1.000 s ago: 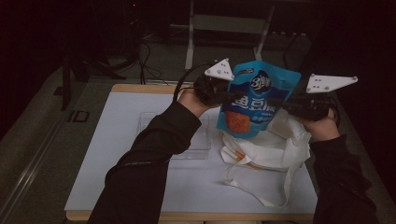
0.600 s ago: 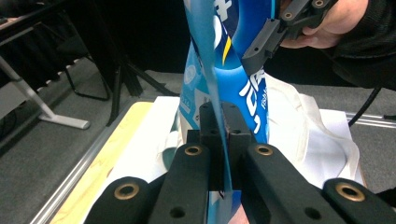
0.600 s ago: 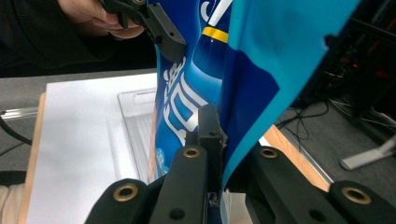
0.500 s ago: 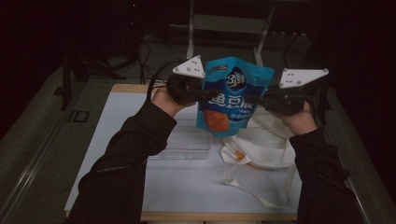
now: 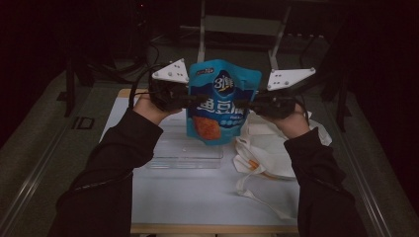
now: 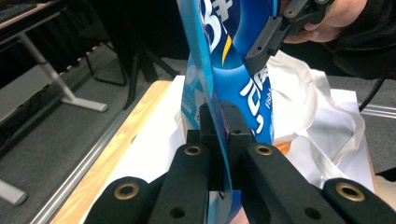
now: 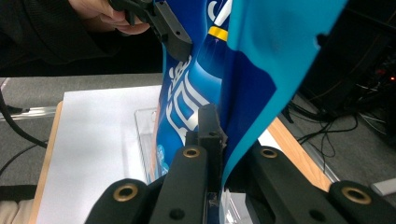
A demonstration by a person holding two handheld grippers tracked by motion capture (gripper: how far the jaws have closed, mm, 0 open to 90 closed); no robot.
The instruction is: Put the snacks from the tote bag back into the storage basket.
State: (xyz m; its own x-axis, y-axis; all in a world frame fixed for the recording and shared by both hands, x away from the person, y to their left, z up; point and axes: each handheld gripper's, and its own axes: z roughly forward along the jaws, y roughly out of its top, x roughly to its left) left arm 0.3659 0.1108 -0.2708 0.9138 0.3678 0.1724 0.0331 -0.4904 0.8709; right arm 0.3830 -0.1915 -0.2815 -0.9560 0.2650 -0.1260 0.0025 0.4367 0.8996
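Observation:
A blue snack pouch (image 5: 221,101) with white lettering and an orange picture hangs upright in the air above the table, held from both sides. My left gripper (image 5: 188,100) is shut on the pouch's left edge; in the left gripper view its jaws pinch the thin blue edge (image 6: 217,123). On the other side my right gripper (image 5: 251,105) is shut on the right edge, and the right gripper view has the pouch (image 7: 196,98) clamped between its jaws. Each gripper carries a grey three-cornered plate on top.
A clear plastic tray (image 5: 185,150) lies on the white table sheet (image 5: 197,197) below the pouch. A crumpled white cloth bag (image 5: 272,153) with loose handles sits at the right. Stands and cables fill the dark floor beyond the wooden table edge (image 6: 109,161).
Both grippers have carried the pouch leftward, from above the cloth bag to above the clear tray. Their hold on its edges is unchanged.

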